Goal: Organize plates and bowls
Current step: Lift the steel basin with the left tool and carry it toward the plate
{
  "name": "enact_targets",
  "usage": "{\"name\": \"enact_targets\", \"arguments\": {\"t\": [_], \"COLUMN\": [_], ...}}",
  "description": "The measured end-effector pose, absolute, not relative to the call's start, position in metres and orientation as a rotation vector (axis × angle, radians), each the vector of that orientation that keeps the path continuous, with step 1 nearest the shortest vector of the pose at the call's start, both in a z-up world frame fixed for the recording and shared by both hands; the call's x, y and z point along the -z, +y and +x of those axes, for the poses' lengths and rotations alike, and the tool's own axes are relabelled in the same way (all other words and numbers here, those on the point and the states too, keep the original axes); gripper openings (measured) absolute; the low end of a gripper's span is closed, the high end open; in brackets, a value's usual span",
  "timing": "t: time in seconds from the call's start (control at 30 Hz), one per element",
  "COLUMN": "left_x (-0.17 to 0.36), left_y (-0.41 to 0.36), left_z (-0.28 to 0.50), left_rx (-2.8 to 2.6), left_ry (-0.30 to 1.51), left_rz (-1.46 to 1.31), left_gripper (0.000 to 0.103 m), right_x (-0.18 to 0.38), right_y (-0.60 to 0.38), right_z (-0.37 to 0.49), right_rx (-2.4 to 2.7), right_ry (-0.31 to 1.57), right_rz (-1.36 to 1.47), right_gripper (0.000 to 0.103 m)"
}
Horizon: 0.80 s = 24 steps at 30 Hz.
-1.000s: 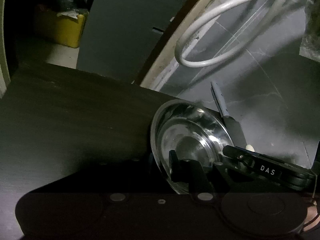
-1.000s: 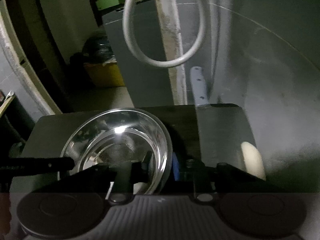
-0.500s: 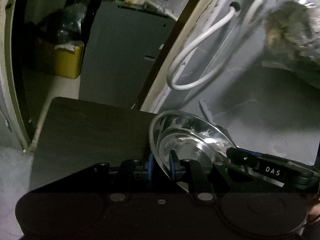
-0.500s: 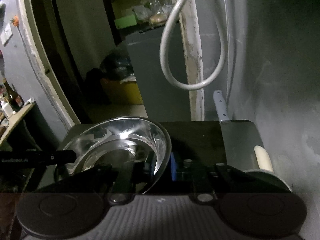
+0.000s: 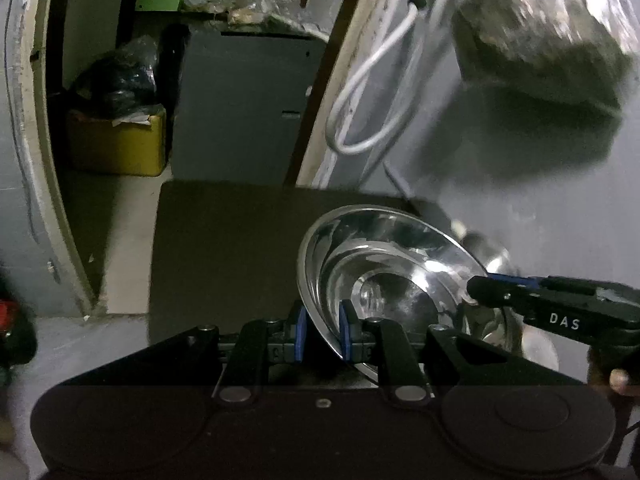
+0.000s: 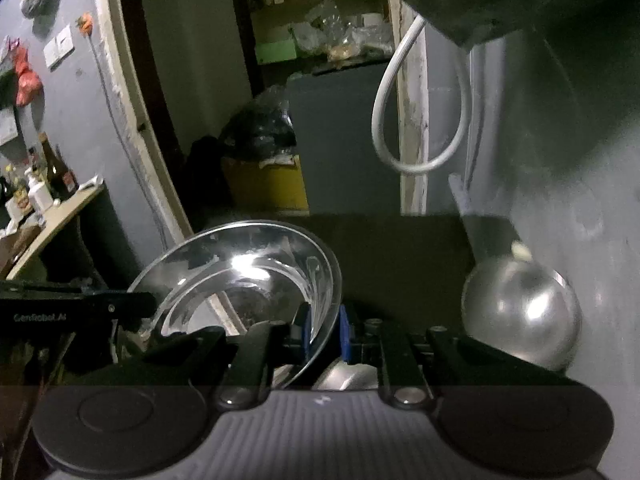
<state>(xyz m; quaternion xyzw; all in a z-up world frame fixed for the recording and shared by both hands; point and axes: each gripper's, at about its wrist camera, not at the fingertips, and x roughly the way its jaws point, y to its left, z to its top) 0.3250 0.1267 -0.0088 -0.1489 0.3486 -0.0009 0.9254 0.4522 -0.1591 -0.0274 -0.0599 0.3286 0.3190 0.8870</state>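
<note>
Bowl (image 5: 384, 264) between both jaws

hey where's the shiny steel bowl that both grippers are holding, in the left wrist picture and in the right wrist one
Left wrist view: steel bowl sits right of centre, low, its near rim pinched by the left gripper.
Right wrist view: the bowl sits left of centre, low, its right rim pinched by the right gripper.
Shared landmark: the looped white cable on the wall above the dark table.

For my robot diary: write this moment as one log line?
left gripper: shut on steel bowl rim | right gripper: shut on opposite rim | bowl: tilted, above dark table
</note>
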Motion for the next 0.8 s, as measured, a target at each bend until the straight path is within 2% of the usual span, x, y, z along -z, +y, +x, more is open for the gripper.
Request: {"name": "enact_targets", "arguments": {"t": [0.4, 0.8], "left_x": [0.039, 0.062], "left_y": [0.112, 0.107], "left_z": [0.263, 0.257], "left_rx": [-0.002, -0.017], "left_ry": [0.793, 0.854], "left_rz": [-0.234, -0.231], "left_gripper": [0.018, 0.018], "right_x": [0.069, 0.088], "right_y": [-0.176, -0.171], "right_z": [0.370, 0.350], "right_rx": [-0.609, -0.577], "right_ry": [0.766, 0.771], "right_rz": [-0.110, -0.165], "right_gripper": [0.018, 0.018]}}
